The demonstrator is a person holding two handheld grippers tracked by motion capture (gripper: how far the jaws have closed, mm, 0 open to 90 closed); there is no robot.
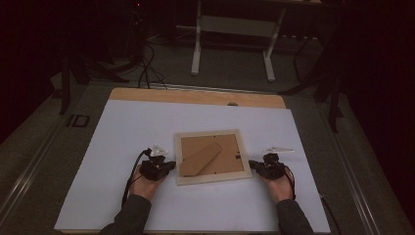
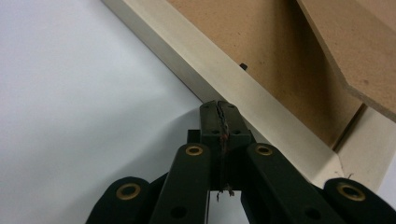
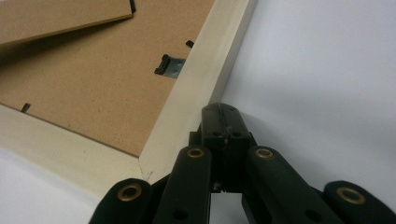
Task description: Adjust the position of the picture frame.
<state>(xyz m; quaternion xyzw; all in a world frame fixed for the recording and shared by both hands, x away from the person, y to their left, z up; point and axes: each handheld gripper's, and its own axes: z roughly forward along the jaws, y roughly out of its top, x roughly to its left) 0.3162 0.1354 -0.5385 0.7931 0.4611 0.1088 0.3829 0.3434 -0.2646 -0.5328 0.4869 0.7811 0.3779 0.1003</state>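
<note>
Pale wood borders the picture frame (image 1: 212, 156), which lies face down near the middle of the white sheet (image 1: 122, 127) that covers the table (image 1: 195, 95). Its brown fibreboard back (image 1: 230, 152) faces up, and the brown stand flap (image 1: 199, 159) lies slantwise across it. No brand, label or writing can be read on the frame or its back.

At the frame's left edge sits the left gripper (image 1: 171, 165), jaws pressed together with nothing between them; in the left gripper view its tips (image 2: 219, 108) meet the pale rail near a corner. At the right edge sits the right gripper (image 1: 252, 164), jaws likewise closed and empty; in the right gripper view its tips (image 3: 219, 112) rest against the rail's outer side, just beside a small metal hanger clip (image 3: 168, 65) on the back board.
</note>
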